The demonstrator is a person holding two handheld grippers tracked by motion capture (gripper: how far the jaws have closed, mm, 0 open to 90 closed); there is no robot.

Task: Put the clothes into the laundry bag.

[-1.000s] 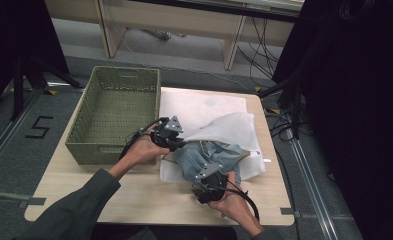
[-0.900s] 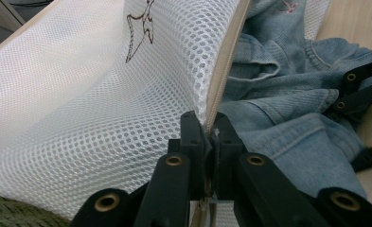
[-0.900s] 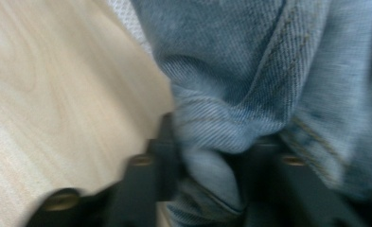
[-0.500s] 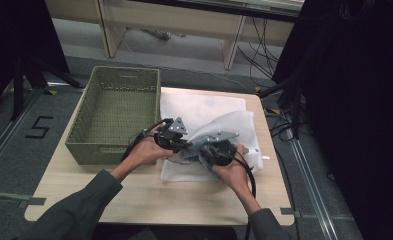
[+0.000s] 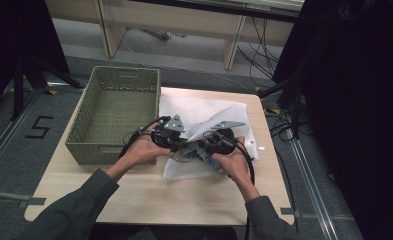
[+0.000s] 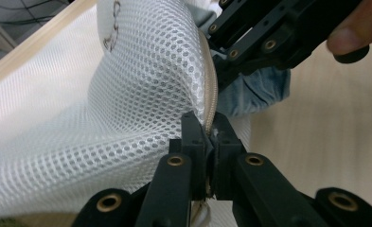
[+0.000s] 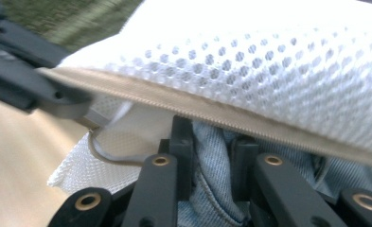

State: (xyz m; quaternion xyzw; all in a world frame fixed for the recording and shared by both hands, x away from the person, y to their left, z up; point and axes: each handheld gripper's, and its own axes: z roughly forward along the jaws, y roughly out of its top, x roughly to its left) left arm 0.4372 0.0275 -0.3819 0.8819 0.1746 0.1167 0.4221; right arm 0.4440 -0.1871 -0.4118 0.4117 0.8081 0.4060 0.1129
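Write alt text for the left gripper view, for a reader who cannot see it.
The left gripper is shut on the zipper edge of a white mesh laundry bag, lifting it off the wooden table. Just beyond, the right gripper pushes blue denim clothing toward the bag's opening.

Count on the light wooden tabletop (image 5: 134,195): one white mesh laundry bag with a beige zipper (image 5: 219,112), toward the far right corner. One faded blue denim garment (image 7: 212,156), at the bag's mouth. One green woven rectangular basket (image 5: 115,102), along the left edge. My two black two-jaw grippers: left (image 5: 176,141), right (image 5: 204,145).
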